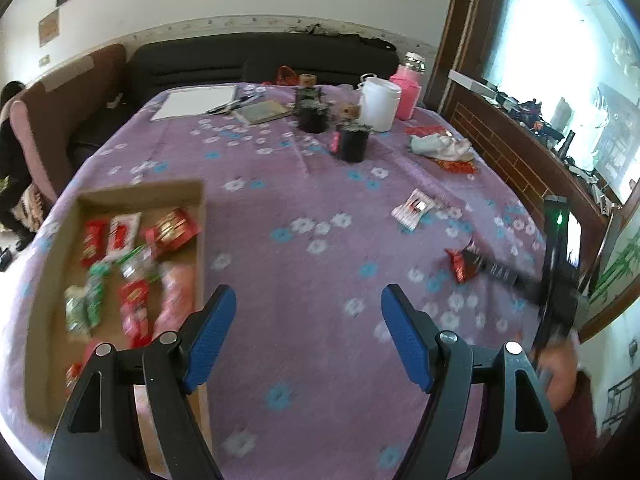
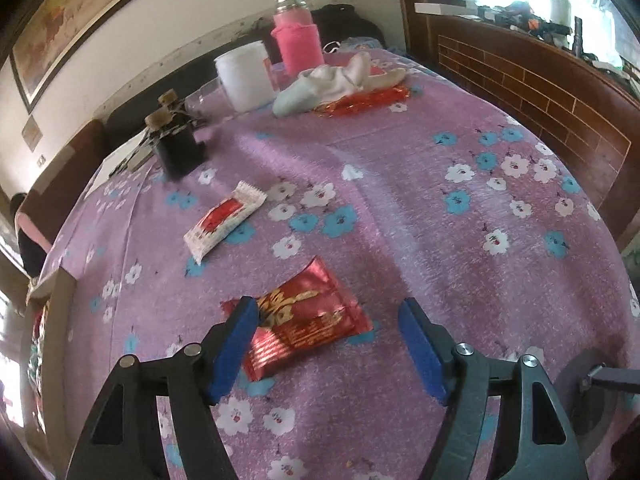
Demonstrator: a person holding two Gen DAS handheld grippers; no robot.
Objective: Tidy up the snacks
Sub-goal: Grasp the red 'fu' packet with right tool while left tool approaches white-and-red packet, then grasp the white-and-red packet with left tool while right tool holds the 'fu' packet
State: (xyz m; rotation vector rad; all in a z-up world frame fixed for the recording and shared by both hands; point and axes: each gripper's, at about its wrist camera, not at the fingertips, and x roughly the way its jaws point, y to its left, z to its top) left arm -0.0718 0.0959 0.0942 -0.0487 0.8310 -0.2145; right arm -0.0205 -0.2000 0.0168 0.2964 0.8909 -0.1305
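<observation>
A shallow cardboard box point(image 1: 140, 193) lies on the purple flowered cloth point(image 1: 304, 208) at the left, with several red, green and pink snack packets point(image 1: 124, 276) in it. My left gripper point(image 1: 310, 298) hangs open just right of the box, with only cloth between its fingers. A shiny red snack packet point(image 2: 308, 320) lies flat on the cloth between the fingers of my open right gripper point(image 2: 328, 308). The left pad overlaps the packet's left edge and the right pad stands apart from it. A white and red packet point(image 2: 224, 220) lies farther off to the left, also seen as white and red packet point(image 1: 416, 208).
Black jars point(image 1: 352, 142), a white tub point(image 1: 378, 104), a pink bottle point(image 1: 406, 88), a notebook point(image 1: 264, 112) and a paper sheet point(image 1: 196, 102) stand at the far side. A crumpled cloth point(image 2: 336, 84) lies on red wrappers. A brown wooden ledge point(image 2: 540, 92) runs along the right.
</observation>
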